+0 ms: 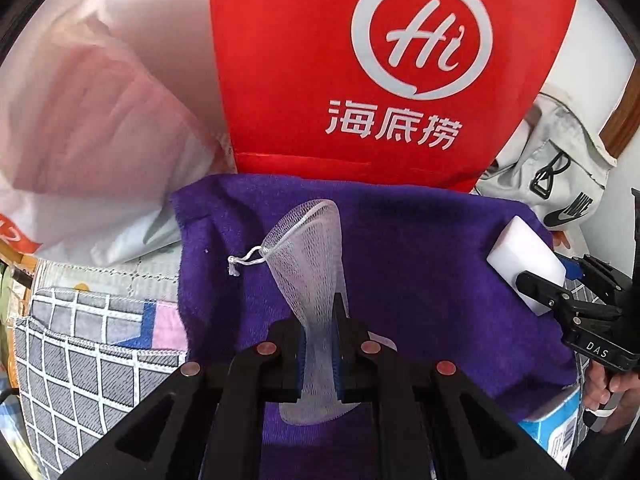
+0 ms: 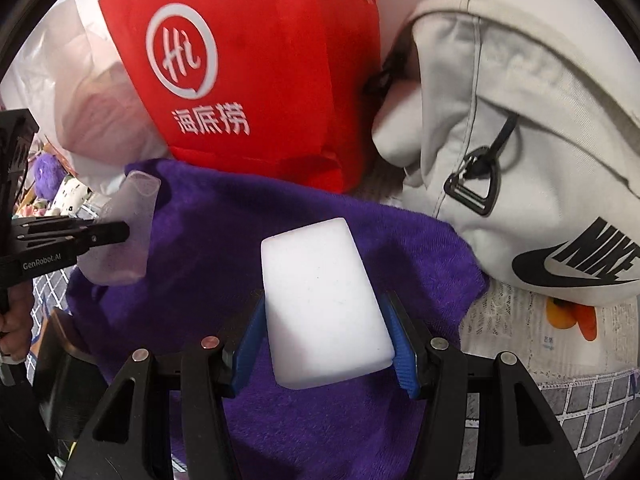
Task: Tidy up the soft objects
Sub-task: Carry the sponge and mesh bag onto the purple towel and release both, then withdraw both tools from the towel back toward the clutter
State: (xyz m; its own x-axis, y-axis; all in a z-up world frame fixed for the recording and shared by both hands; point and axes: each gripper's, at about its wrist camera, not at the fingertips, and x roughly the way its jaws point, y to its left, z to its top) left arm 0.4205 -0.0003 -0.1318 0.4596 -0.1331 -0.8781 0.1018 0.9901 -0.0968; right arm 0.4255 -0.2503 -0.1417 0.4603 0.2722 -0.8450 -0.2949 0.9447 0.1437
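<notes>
Left tongs [image 1: 320,360] pinch mesh pouch [image 1: 310,256], lengthwise pointing away.

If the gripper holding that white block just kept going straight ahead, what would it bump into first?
Most likely the purple towel spread below it: the right gripper and its white sponge block point down at it, though depth is unclear.

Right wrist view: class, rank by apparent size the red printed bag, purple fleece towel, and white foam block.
1. purple fleece towel
2. red printed bag, close to it
3. white foam block, enlarged by nearness
</notes>
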